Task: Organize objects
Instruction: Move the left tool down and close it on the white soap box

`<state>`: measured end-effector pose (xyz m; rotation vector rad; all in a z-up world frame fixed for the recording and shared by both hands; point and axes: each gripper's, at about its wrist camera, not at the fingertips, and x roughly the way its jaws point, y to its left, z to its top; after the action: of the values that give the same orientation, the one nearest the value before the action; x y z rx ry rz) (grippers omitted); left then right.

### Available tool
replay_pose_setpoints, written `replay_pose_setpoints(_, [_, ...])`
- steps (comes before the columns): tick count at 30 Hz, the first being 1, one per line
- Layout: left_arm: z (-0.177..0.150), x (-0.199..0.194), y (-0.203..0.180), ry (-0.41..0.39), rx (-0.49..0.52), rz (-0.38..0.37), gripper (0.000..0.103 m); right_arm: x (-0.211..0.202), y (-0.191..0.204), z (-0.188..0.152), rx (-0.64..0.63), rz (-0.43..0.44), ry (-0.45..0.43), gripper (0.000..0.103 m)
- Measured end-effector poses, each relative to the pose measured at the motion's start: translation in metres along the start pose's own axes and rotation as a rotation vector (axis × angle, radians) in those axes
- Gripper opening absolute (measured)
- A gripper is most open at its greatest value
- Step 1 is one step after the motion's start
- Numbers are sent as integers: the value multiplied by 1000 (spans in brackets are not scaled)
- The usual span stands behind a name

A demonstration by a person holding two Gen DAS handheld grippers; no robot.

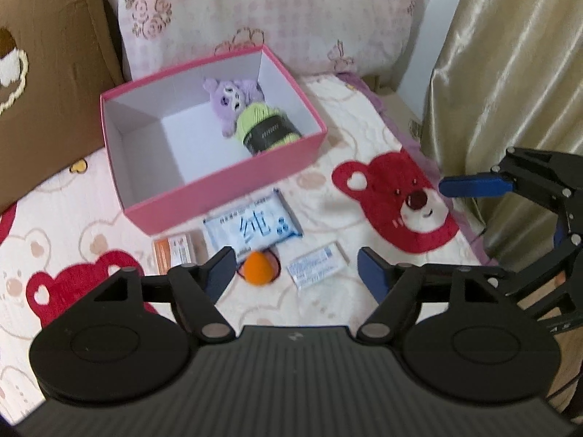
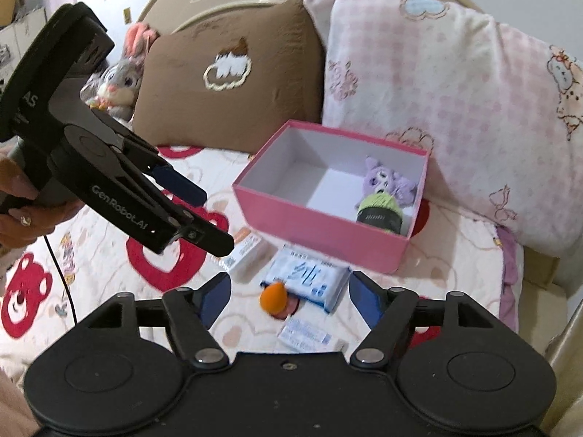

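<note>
Left gripper (image 1: pixel 295 269): fingers spread wide apart, holding nothing, hovering above the bed (image 1: pixel 364 138). Right gripper (image 2: pixel 289 293): fingers likewise apart and empty.

Directly ahead of both sets of fingers lies a cluster of loose items on the bedspread. The orange ball (image 1: pixel 258 267) sits nearest, just inside the gap of the left fingers as seen from the left wrist, resting on a dark ring-shaped item that I cannot identify. Just beyond it lies the blue-and-white wipes pack (image 1: pixel 253 227); to its left a small orange-and-white carton (image 1: pixel 178 251); to its right a small white sachet (image 1: pixel 317 264).

Further out stands the open pink box (image 1: pixel 226 196), already holding a purple plush toy (image 1: pixel 233 98) and a green yarn skein (image 1: pixel 267 127), both against its right-hand side. The remainder of its floor is bare.

Judgement: the step in hand appears to be picking up one of the loose items, probably the ball. Recommended practice: lower the fingers squarely astride it and close across its widest part with light pressure, since a round soft object may squirt out. Keep the other gripper apart to avoid collision.
</note>
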<state>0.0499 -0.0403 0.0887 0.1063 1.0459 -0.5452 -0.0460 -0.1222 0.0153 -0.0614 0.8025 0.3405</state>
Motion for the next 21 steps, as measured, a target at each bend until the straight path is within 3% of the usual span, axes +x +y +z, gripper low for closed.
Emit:
replay_pose_setpoints(4, [-20, 11, -1, 19, 3, -1, 84, 8, 4, -15, -30, 20, 19, 86])
replay_pose_setpoints(10, [-47, 37, 2, 40, -23, -10, 85, 29, 14, -37, -81, -54, 40, 86])
replay_pose_setpoints(16, [-65, 60, 5, 9, -59, -9, 85, 55, 0, -56, -27, -20, 27, 86])
replay_pose_setpoints(21, [-81, 85, 8, -23, -91, 47, 85, 73, -8, -76, -101, -37, -16, 87])
